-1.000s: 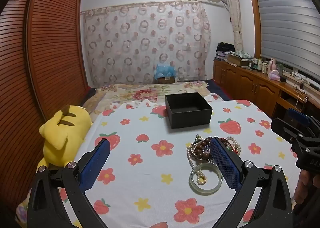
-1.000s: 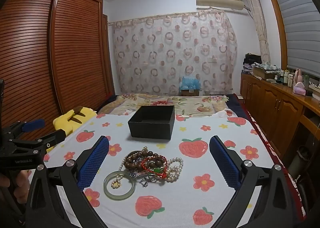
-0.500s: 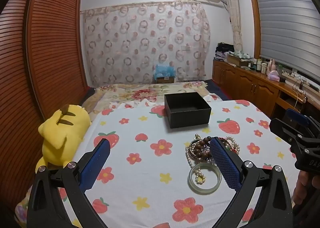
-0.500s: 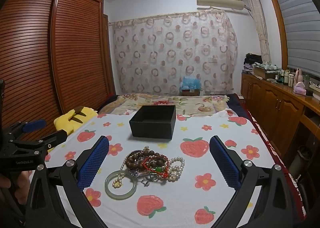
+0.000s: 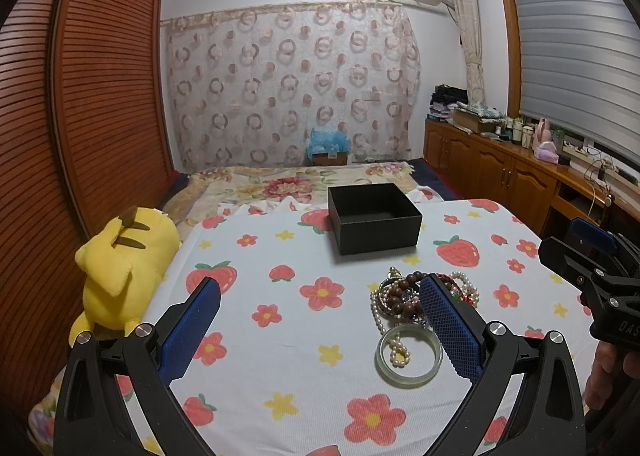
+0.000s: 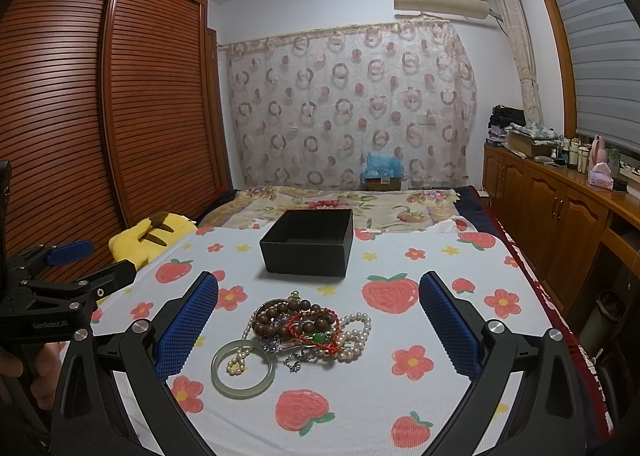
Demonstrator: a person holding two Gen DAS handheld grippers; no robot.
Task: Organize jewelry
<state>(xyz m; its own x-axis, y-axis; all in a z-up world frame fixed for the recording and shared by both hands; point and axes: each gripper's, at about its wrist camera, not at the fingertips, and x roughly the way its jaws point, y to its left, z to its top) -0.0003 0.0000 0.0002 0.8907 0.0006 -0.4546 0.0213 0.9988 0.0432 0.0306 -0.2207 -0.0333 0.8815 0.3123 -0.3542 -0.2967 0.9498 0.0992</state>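
Note:
A heap of jewelry [image 6: 308,330] lies on the strawberry-print cloth: brown bead bracelets, a red cord with a green stone, a pearl strand and chains. A pale green bangle [image 6: 243,369] lies at its near left, with pearls inside it. The heap [image 5: 404,298] and the bangle [image 5: 409,356] also show in the left wrist view. An open, empty black box [image 6: 308,246] stands behind the heap, and shows in the left wrist view too [image 5: 374,218]. My right gripper [image 6: 318,320] is open, above and in front of the heap. My left gripper [image 5: 320,326] is open and empty, left of the heap.
A yellow plush toy [image 5: 120,276] lies at the cloth's left edge. A brown louvered wardrobe [image 6: 100,116] stands on the left. Wooden cabinets [image 6: 560,216] with bottles run along the right. A floral bedspread [image 6: 340,204] lies behind the box.
Both grippers have shifted slightly; the jewelry and box sit a little differently in each view. Nothing was picked up or let go.

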